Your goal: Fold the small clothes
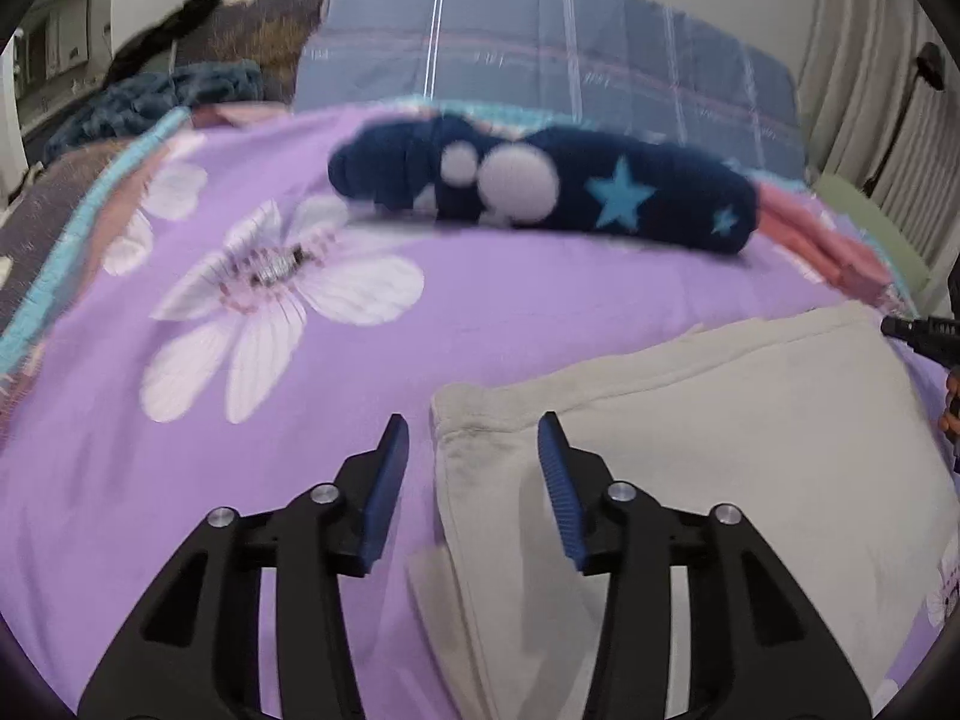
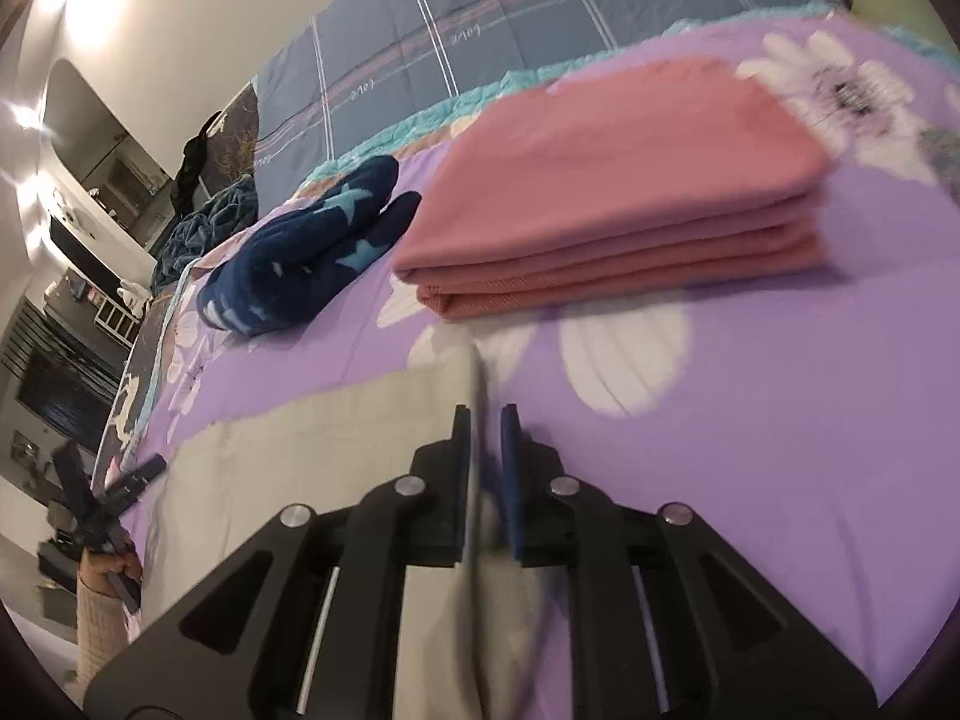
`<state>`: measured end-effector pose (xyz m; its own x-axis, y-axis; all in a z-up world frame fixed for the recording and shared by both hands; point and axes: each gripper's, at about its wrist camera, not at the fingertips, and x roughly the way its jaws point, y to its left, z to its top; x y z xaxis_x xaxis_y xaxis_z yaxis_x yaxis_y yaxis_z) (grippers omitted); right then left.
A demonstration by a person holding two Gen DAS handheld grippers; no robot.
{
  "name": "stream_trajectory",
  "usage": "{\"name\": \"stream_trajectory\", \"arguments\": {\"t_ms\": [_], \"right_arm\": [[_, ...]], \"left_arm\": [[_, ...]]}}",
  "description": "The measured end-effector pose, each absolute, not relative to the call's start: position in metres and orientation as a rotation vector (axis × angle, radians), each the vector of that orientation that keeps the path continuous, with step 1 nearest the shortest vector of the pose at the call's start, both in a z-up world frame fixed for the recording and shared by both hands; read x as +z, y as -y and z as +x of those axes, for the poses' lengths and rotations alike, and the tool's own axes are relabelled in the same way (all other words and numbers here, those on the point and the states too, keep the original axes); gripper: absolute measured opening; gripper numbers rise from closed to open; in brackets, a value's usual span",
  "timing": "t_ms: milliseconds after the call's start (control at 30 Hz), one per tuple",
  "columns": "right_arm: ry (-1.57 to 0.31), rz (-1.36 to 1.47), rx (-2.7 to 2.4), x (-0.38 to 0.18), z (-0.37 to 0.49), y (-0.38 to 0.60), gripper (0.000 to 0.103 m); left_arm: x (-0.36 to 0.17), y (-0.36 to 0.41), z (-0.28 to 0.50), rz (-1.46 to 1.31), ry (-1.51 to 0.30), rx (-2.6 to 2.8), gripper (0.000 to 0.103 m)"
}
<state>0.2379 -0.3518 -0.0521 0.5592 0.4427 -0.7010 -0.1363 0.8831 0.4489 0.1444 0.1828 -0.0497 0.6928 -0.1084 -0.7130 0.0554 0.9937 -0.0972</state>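
A beige garment (image 1: 690, 456) lies partly folded on the purple floral bedspread (image 1: 300, 480). My left gripper (image 1: 474, 426) is open, its jaws on either side of the garment's near left corner, holding nothing. My right gripper (image 2: 487, 414) is shut on an edge of the beige garment (image 2: 300, 468), which runs up between the jaws. The left gripper also shows in the right wrist view (image 2: 129, 477), at the garment's far end. A dark blue fleece item with stars (image 1: 540, 180) lies further back, also seen in the right wrist view (image 2: 306, 258).
A folded pink cloth (image 2: 612, 192) lies ahead of the right gripper, and its edge shows in the left wrist view (image 1: 822, 234). A blue plaid duvet (image 1: 540, 42) runs along the wall. A teal knit item (image 1: 150, 102) and dark clutter sit at the bed's far left.
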Motion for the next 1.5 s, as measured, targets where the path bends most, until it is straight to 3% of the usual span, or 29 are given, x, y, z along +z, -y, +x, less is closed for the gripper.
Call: {"name": "stream_trajectory", "arguments": {"t_ms": [100, 367, 500, 600, 700, 733, 767, 833, 867, 900, 967, 1000, 1167, 1300, 1367, 1500], "right_arm": [[-0.897, 0.382, 0.380, -0.043, 0.193, 0.367, 0.013], [-0.918, 0.469, 0.412, -0.060, 0.069, 0.399, 0.018], [-0.925, 0.496, 0.440, -0.066, 0.030, 0.405, 0.021], [-0.899, 0.496, 0.472, -0.064, 0.017, 0.406, 0.035], [-0.899, 0.484, 0.489, -0.067, 0.018, 0.400, 0.036], [-0.905, 0.470, 0.485, -0.067, 0.020, 0.396, 0.031], [-0.923, 0.440, 0.464, -0.069, 0.024, 0.390, 0.006], [-0.956, 0.410, 0.419, -0.075, 0.030, 0.383, 0.002], [-0.951, 0.415, 0.407, -0.075, 0.029, 0.382, 0.002], [-0.943, 0.419, 0.405, -0.073, 0.028, 0.382, 0.002], [-0.900, 0.458, 0.428, -0.062, 0.019, 0.390, 0.002], [-0.885, 0.475, 0.440, -0.058, 0.013, 0.394, 0.002], [-0.978, 0.467, 0.406, -0.092, 0.011, 0.397, 0.002], [-0.945, 0.556, 0.447, -0.091, 0.009, 0.409, 0.002], [-0.934, 0.522, 0.437, -0.082, 0.007, 0.413, 0.007], [-0.896, 0.487, 0.417, -0.064, 0.012, 0.422, 0.008]], "left_arm": [[-0.025, -0.167, 0.105, -0.085, -0.736, -0.142, 0.058], [-0.023, -0.073, 0.012, 0.026, -0.734, -0.346, 0.064], [-0.028, -0.082, -0.018, -0.021, -0.761, -0.291, 0.069], [-0.030, -0.106, -0.038, -0.058, -0.787, -0.195, 0.069], [-0.033, -0.132, -0.054, -0.101, -0.797, -0.093, 0.069], [-0.037, -0.142, -0.061, -0.125, -0.809, -0.052, 0.069], [-0.039, -0.149, -0.063, -0.142, -0.815, -0.036, 0.069], [-0.045, -0.161, -0.069, -0.187, -0.816, -0.015, 0.068], [-0.049, -0.165, -0.071, -0.213, -0.828, -0.012, 0.061], [-0.052, -0.166, -0.071, -0.230, -0.839, -0.018, 0.038], [-0.059, -0.165, -0.071, -0.250, -0.872, -0.032, 0.018], [-0.063, -0.163, -0.071, -0.225, -0.890, -0.020, 0.015], [-0.077, -0.160, -0.070, -0.154, -0.940, 0.005, 0.013], [-0.070, -0.149, -0.076, -0.068, -0.960, 0.048, 0.012], [-0.053, -0.138, -0.080, -0.049, -0.915, 0.030, 0.012], [-0.012, -0.084, -0.072, -0.031, -0.794, -0.136, 0.013]]}}
